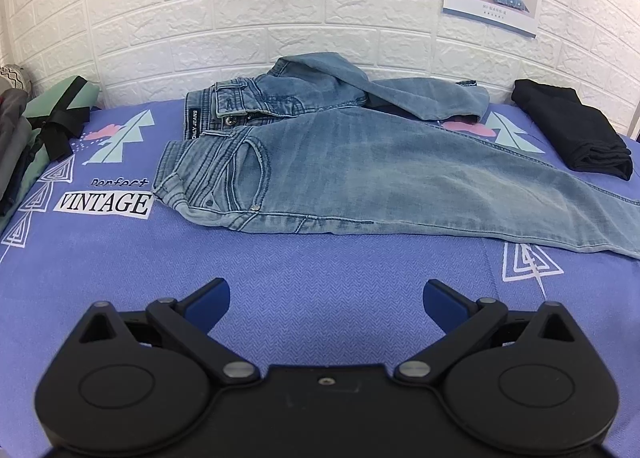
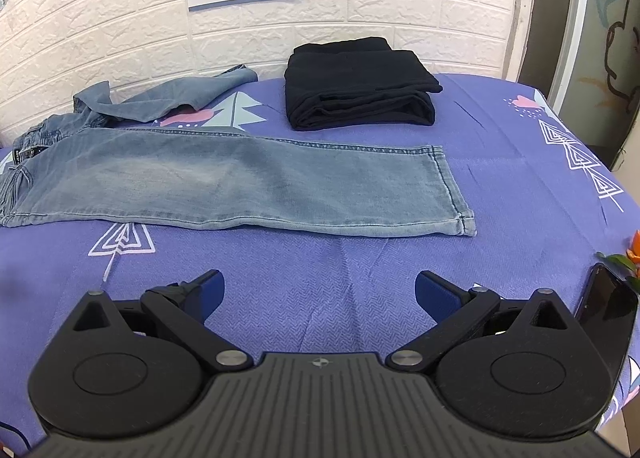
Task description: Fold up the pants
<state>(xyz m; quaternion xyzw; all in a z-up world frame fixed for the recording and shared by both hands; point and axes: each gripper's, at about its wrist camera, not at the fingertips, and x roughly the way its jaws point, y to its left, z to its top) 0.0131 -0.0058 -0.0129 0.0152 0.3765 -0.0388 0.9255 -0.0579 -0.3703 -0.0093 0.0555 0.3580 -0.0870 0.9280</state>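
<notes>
Light blue jeans [image 1: 360, 169] lie on the purple patterned bedsheet [image 1: 280, 266], waistband to the left. One leg stretches flat to the right, its hem [image 2: 456, 193] in the right wrist view. The other leg [image 1: 420, 97] lies crumpled and bent toward the wall. My left gripper [image 1: 326, 300] hovers open over bare sheet, short of the jeans' hip. In the right wrist view the jeans [image 2: 240, 177] lie ahead, and my right gripper [image 2: 319, 292] is open over the sheet, short of the lower leg. Neither gripper holds anything.
Folded black pants [image 2: 360, 89] rest at the back right near the white brick wall [image 1: 240, 17]. A pile of folded clothes [image 1: 36, 129] sits at the far left edge. A dark phone [image 2: 604, 302] leans at the right edge of the bed.
</notes>
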